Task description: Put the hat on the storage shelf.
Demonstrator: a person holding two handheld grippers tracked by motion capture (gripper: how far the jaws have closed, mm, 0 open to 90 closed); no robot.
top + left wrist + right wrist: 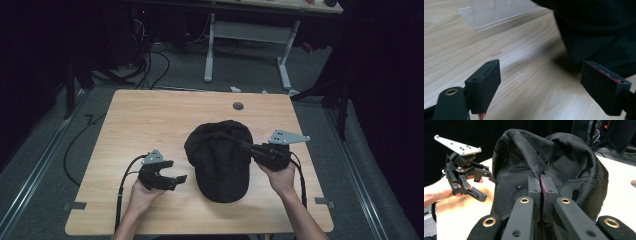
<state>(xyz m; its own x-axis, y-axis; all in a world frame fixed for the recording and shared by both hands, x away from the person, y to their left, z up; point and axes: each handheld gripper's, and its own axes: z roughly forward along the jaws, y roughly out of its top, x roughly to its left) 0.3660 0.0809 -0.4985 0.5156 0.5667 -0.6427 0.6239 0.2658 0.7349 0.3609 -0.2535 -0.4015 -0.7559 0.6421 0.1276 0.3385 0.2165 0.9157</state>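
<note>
The cap (pixel 220 157) was black, mesh-textured; the table (pixel 150 120) showed pale wood grain; both grippers were black, with grey plates.

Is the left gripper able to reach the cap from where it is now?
Probably yes. The left gripper has its jaws open beside the cap, with bare table between them and nothing in the way.

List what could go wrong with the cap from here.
1. The right tool is shut on only a thin pinch of mesh on the black cap, so the fabric may slip out or stretch under its own weight.
2. The left tool is open beside the cap with nothing between its jaws, so one grip carries the cap and it may sag or swing.
</note>
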